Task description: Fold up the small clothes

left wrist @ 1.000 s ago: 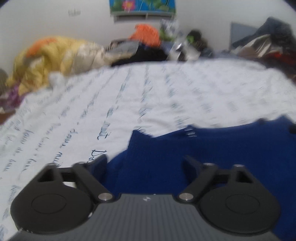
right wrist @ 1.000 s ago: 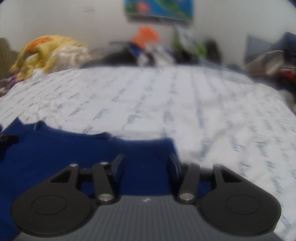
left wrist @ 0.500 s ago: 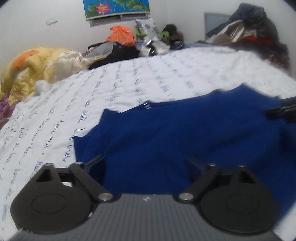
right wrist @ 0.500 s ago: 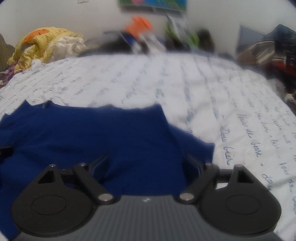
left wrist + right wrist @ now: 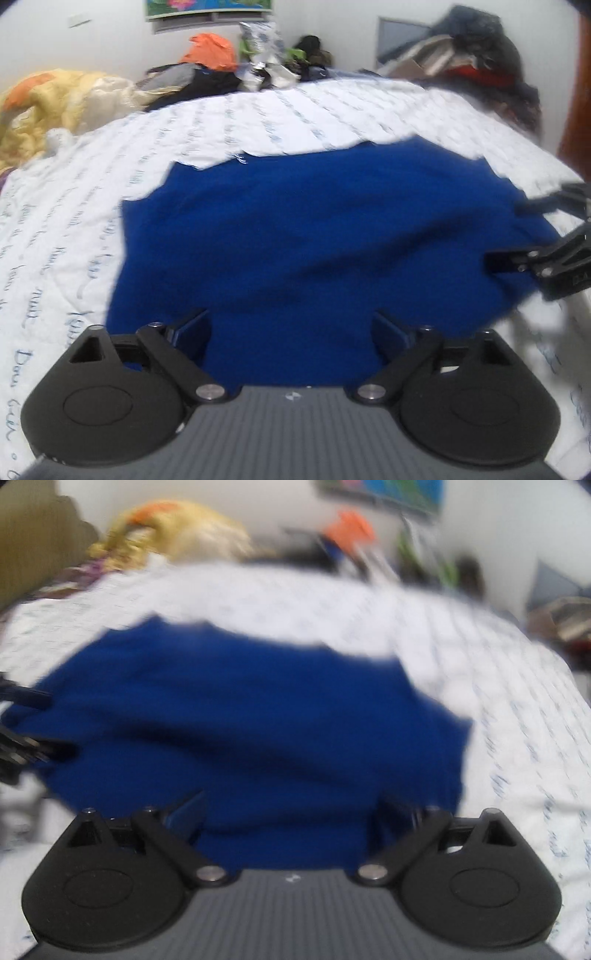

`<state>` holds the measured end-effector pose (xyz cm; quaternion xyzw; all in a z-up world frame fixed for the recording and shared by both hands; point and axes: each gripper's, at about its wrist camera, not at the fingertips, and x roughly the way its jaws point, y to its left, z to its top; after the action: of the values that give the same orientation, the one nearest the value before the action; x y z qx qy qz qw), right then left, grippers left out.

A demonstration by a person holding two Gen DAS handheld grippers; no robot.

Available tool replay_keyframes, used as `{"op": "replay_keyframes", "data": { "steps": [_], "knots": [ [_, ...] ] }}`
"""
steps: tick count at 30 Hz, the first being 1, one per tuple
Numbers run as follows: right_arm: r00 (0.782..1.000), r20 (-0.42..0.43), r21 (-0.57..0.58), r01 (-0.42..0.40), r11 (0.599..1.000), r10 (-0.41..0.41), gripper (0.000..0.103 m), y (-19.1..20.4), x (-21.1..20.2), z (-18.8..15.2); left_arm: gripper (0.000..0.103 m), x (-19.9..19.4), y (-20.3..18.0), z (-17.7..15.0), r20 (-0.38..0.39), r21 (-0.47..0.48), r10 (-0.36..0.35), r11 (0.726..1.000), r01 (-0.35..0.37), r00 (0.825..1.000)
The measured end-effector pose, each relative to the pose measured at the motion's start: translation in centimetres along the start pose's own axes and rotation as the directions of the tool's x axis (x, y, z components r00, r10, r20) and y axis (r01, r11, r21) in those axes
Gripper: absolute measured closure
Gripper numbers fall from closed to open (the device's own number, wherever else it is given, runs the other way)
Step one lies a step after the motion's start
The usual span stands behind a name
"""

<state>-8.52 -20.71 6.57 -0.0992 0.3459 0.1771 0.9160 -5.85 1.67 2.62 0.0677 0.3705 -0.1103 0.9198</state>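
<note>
Ahead of both units, on the bed [image 5: 258,122]: one blue garment [image 5: 314,236], spread flat. One left hand-held gripper [image 5: 291,332], one right hand-held gripper [image 5: 291,812]; jaws just widened, now fully apart, cloth lying between unpinched. Beyond: one yellow quilt [image 5: 55,99].

Your work surface is a bed [image 5: 332,110] covered by a white sheet printed with lines of blue script. A blue garment [image 5: 314,240] lies spread flat on it, near you. Along the far edge sit a yellow quilt [image 5: 66,99] and what looks like heaped clothes [image 5: 221,70].
</note>
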Motion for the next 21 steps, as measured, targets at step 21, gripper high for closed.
{"op": "replay_keyframes", "data": {
  "steps": [21],
  "knots": [
    [0.996, -0.090, 0.506, 0.023, 0.862, 0.027, 0.000, -13.2, 3.4, -9.1, 0.005, -5.3, 9.4, -5.0, 0.045, -0.705, -0.163, 0.694, 0.147, 0.986]
  ]
}}
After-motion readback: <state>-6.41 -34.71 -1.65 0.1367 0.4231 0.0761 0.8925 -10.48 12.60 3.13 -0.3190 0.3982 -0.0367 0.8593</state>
